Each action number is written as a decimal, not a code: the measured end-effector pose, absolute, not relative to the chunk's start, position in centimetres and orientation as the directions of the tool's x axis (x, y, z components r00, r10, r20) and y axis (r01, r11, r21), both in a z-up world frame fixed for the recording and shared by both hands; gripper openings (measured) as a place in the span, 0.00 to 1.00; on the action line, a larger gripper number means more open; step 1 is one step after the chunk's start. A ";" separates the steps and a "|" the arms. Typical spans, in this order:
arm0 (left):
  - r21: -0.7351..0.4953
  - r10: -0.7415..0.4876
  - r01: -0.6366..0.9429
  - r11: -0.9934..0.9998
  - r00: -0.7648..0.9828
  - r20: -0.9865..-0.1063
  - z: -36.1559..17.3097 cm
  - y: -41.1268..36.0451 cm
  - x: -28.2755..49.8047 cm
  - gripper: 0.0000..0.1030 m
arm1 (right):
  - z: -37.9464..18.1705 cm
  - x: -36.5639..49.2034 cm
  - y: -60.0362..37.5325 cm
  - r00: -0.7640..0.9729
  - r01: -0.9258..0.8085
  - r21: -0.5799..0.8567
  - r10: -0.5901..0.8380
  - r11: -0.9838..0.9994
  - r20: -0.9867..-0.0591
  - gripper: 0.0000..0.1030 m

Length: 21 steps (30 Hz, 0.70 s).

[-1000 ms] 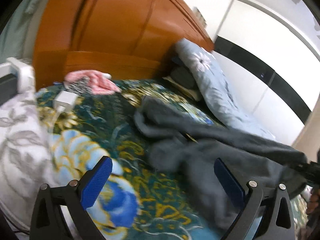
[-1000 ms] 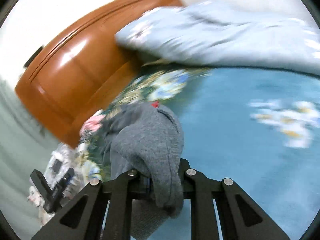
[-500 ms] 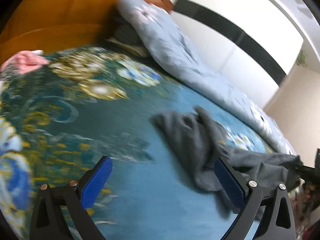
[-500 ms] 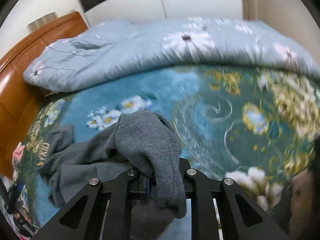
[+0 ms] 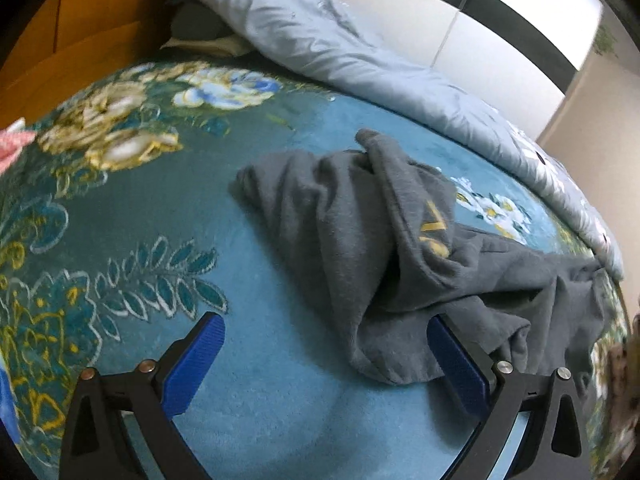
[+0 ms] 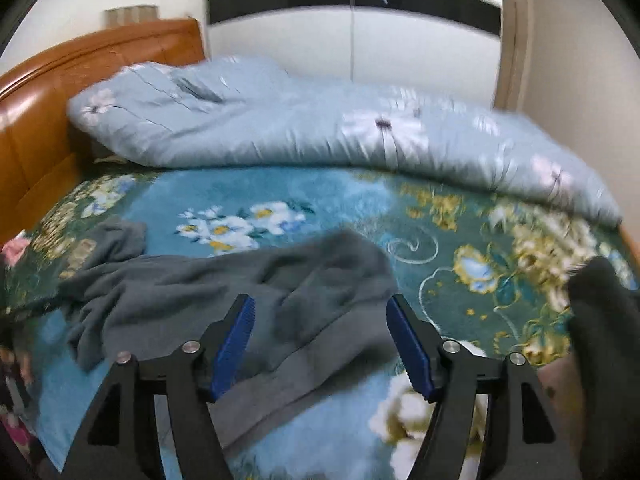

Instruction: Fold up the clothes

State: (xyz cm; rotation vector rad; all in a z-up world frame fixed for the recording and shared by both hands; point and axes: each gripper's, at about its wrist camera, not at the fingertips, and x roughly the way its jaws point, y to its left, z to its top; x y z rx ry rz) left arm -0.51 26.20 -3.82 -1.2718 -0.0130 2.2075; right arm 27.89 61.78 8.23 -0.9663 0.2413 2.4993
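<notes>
A crumpled grey sweatshirt [image 5: 360, 248] is lying on the teal floral bedspread [image 5: 132, 216], as the left gripper [image 5: 324, 364] and right gripper [image 6: 320, 344] are hovering near it, jaws spread wide, holding nothing.

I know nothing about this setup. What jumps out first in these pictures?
A crumpled grey garment lies in the middle of a teal floral blanket covering the bed. A pale blue flowered quilt is bunched along the far side, by an orange wooden headboard. Low in each view, blue-padded grippers stand open, holding nothing.
</notes>
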 end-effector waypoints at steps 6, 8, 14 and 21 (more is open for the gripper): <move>-0.271 0.444 -0.432 -0.860 -0.373 -0.814 -4.8 26.3 -0.9 0.85 | 1.9 31.7 57.5 -0.664 -0.326 0.242 0.039 -0.914 -0.747 0.75; -0.272 0.442 -0.431 -0.860 -0.364 -0.820 -4.7 26.5 -1.0 0.78 | -0.6 32.2 56.2 -0.657 -0.322 0.279 0.002 -0.905 -0.754 0.75; -0.313 0.447 -0.378 -0.871 -0.349 -0.824 -4.9 25.9 -1.9 0.26 | -2.0 30.4 55.0 -0.704 -0.305 0.399 -0.077 -0.865 -0.706 0.73; -0.394 0.509 -0.346 -0.851 -0.366 -0.779 -3.3 24.6 -1.4 0.04 | -1.3 30.2 55.8 -0.759 -0.313 0.452 -0.066 -0.835 -0.648 0.09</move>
